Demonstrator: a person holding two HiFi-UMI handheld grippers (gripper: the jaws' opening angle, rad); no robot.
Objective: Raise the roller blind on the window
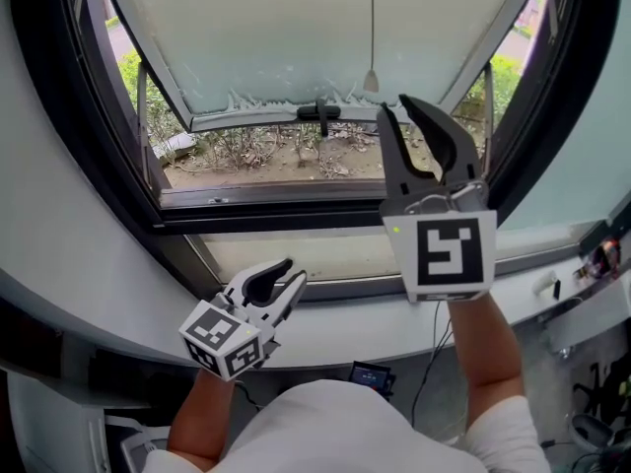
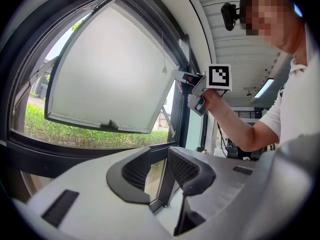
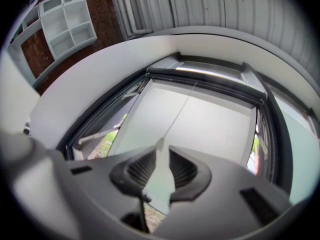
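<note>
A thin pull cord hangs in front of the window and ends in a small white cone pull. My right gripper is raised beside it, open, with the pull just off its left fingertip. In the right gripper view the pull shows in the gap of that gripper, and the cord runs up to a pale bar at the window top. I cannot tell how far down the blind hangs. My left gripper is low by the sill, open and empty.
The window sash with a frosted white pane is tilted outward, its handle on the bottom rail. Bushes and bare ground lie outside. A white sill runs under the dark frame. Cables and equipment sit at the right.
</note>
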